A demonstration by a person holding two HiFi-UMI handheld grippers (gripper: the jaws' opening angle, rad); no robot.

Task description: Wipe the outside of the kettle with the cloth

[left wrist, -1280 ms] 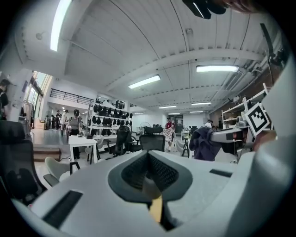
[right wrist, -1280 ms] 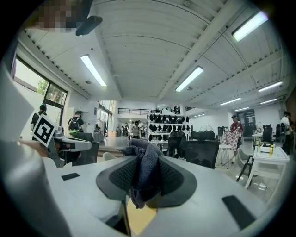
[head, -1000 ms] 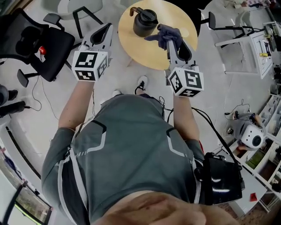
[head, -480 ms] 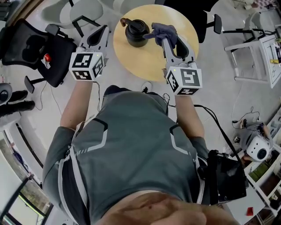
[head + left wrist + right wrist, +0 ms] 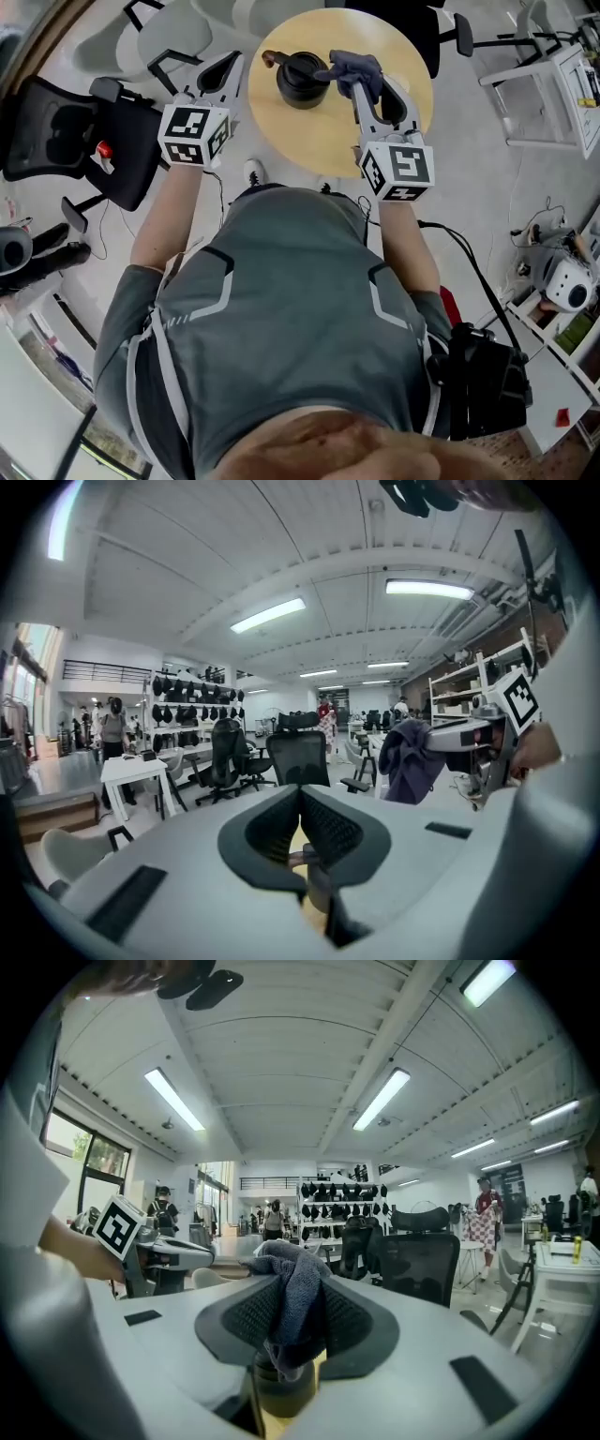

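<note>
A black kettle [image 5: 302,80] stands on the round wooden table [image 5: 328,131], its handle pointing left. My right gripper [image 5: 357,82] is shut on a dark blue-grey cloth [image 5: 354,66], which hangs just to the right of the kettle's top. Seen from the right gripper view, the cloth [image 5: 295,1288] drapes between the jaws, and the kettle [image 5: 279,1389] shows below it. My left gripper [image 5: 234,62] is shut with nothing in it, over the table's left edge, left of the kettle. The left gripper view catches the cloth [image 5: 411,757] and the right gripper [image 5: 469,733] at the right.
A black office chair [image 5: 75,122] stands on the floor at the left, a white chair [image 5: 183,33] behind it. Another black chair [image 5: 394,19] sits behind the table. A white desk [image 5: 553,84] is at the right, a black bag [image 5: 483,384] by the person's hip.
Both grippers have moved forward over the table. The cloth in the right gripper now hangs beside the kettle's top, and the left gripper has come close to the kettle's left.
</note>
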